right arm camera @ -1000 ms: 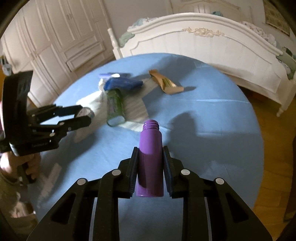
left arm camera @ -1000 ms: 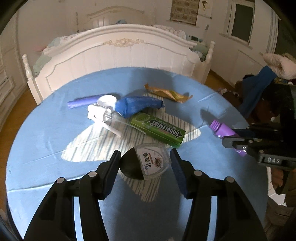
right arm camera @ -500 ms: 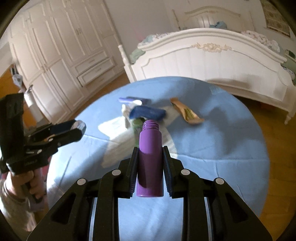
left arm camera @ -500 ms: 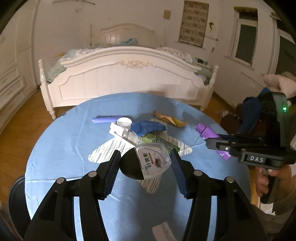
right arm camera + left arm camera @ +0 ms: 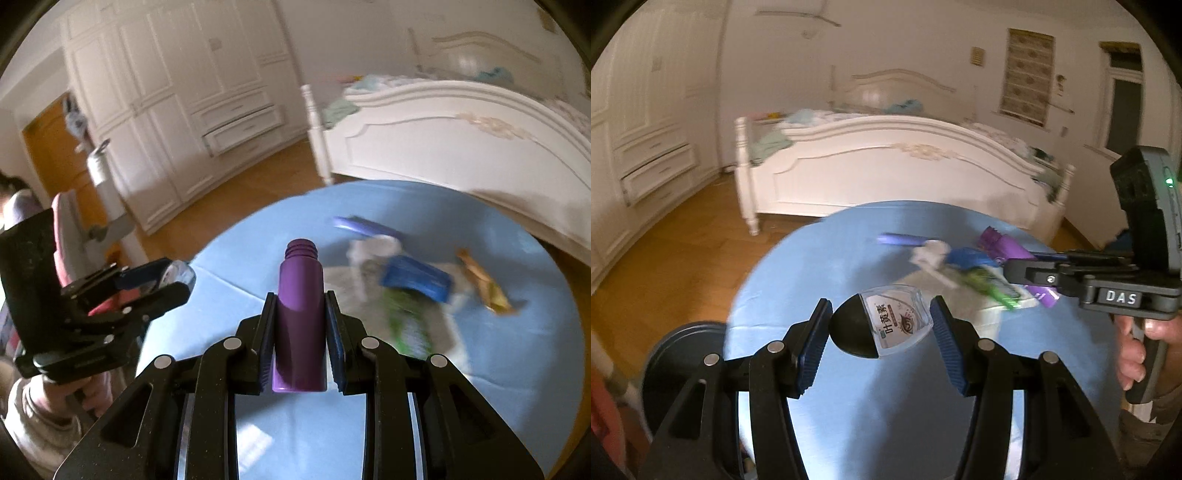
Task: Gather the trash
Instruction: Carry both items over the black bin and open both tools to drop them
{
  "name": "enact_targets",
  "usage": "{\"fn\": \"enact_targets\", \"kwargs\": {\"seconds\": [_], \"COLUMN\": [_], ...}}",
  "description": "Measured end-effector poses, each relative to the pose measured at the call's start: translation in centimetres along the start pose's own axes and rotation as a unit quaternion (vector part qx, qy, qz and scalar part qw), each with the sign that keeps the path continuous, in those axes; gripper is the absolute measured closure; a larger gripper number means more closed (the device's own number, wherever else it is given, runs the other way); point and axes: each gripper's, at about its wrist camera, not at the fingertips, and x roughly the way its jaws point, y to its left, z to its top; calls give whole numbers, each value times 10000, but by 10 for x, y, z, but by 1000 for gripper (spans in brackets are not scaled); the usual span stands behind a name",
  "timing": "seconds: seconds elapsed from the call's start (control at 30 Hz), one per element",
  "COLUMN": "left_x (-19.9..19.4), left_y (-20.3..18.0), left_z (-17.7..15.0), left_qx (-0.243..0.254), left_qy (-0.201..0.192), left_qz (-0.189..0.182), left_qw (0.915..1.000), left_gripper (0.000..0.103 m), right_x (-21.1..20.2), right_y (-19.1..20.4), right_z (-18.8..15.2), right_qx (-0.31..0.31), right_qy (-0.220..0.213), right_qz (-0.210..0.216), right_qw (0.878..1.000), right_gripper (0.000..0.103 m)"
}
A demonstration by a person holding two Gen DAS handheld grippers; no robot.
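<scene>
My left gripper (image 5: 881, 319) is shut on a small clear bottle (image 5: 899, 321) with a black cap and a printed label, held above the near edge of the blue round table (image 5: 812, 266). My right gripper (image 5: 300, 325) is shut on a purple open-necked bottle (image 5: 300, 295), upright between the pads. Each gripper shows in the other's view: the right gripper (image 5: 1015, 267) at the right edge, the left gripper (image 5: 173, 282) at the left. On the table lie a purple tube (image 5: 364, 225), a white pump top (image 5: 373, 253), a blue wrapper (image 5: 417, 277), a green gum pack (image 5: 406, 326) and a brown wrapper (image 5: 484, 290).
A white bed (image 5: 905, 173) stands behind the table and white wardrobes (image 5: 177, 110) line the left wall. A round grey container (image 5: 676, 354) sits on the wooden floor (image 5: 683, 229) at the lower left beside the table. A person's hand (image 5: 1134, 347) grips the right handle.
Both grippers have risen and drawn back from the table with their bottles still held. The trash on the cloth now looks farther off, and both views have swung towards the left of the room.
</scene>
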Motion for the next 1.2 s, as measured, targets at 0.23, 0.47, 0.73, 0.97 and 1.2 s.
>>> {"fn": "enact_targets", "kwargs": {"seconds": [0.23,0.47,0.73,0.97,1.2], "left_x": [-23,-29,-24,-10,-2], "left_y": [68,128,176,193,205], "left_z": [-16,-45,-78,-96,-106], "left_qx": [-577,-1292,-1922,-2085,-2192], "left_qy": [-81,69,344,606,721], "left_qz": [544,916,1008,1032,1036], "left_qw": [9968,9874,9755,9707,9675], "left_gripper": [49,48,48,48,48], "right_x": [46,101,163,210,243], "right_y": [56,113,173,210,226], "right_z": [17,33,45,46,35], "right_qx": [-370,-694,-1025,-1400,-1618], "right_qy": [302,814,1384,1800,2091], "right_qz": [480,960,1156,1032,888], "right_qw": [9977,9896,9783,9682,9603], "right_gripper": [77,77,77,77,77]}}
